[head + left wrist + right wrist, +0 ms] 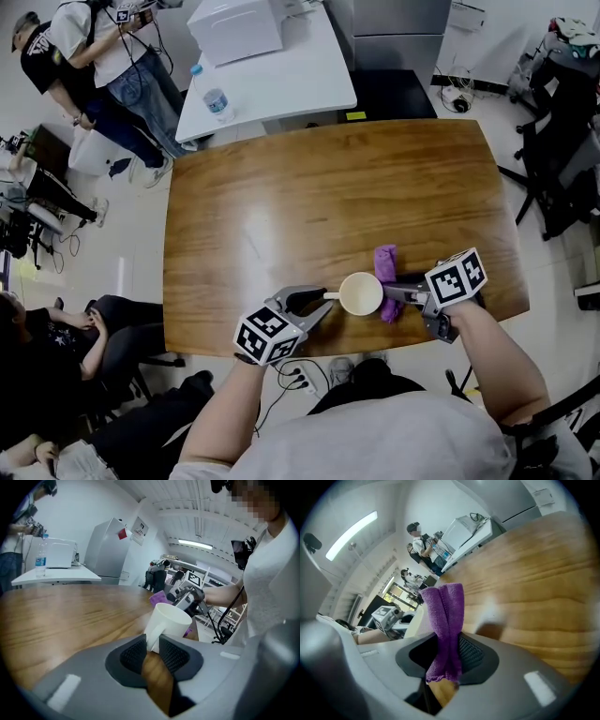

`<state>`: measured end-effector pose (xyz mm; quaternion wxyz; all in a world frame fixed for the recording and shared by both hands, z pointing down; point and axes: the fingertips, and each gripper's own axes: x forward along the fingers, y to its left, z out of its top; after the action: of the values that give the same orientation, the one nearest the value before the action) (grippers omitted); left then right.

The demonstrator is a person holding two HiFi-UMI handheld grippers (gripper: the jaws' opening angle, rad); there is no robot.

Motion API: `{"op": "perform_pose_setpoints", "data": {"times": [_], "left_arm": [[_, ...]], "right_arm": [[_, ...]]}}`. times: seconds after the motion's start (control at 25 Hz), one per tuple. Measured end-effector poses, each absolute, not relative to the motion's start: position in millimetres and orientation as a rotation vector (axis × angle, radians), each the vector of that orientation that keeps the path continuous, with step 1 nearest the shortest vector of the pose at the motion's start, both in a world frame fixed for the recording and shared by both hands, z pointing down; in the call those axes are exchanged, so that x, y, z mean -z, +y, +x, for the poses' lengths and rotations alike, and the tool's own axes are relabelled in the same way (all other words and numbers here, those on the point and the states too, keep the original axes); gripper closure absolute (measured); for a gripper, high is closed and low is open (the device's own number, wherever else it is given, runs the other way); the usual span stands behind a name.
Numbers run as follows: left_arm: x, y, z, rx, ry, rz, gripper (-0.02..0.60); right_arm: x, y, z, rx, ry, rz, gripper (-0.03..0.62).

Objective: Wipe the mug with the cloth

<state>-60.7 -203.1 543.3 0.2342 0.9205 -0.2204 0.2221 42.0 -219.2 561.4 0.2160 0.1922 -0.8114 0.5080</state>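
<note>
A cream mug (361,293) stands upright near the front edge of the wooden table (281,206). My left gripper (323,302) reaches in from the left, and its pads are shut on the mug's handle (152,638). The mug body (169,619) rises just beyond the left gripper (152,648). A purple cloth (386,262) lies against the mug's right side. My right gripper (394,292) is shut on the cloth. In the right gripper view the cloth (447,613) stands up, folded between the pads of the right gripper (447,656).
A white table (281,75) behind the wooden one carries a water bottle (217,103) and a white box (234,28). People stand at the far left (103,66). Dark chairs (553,178) sit to the right, and a seated person (56,347) to the left.
</note>
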Motion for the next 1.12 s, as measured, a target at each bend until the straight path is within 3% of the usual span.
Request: {"op": "perform_pose_setpoints", "data": {"times": [0.32,0.76,1.12], "left_arm": [[-544,-209,-63,-0.581,-0.623,2.519,0.508],[-546,-219,-64,-0.602,-0.655,2.525,0.518],[-546,-226,-67,-0.564,-0.694,2.487,0.518]], "right_arm": [[-578,-219,42,-1.327,-2.181,0.474,0.467],[-510,-276,24,-1.312,-2.438,0.443,0.467],[-539,-267,4,-1.359,-2.356,0.33,0.467]]}}
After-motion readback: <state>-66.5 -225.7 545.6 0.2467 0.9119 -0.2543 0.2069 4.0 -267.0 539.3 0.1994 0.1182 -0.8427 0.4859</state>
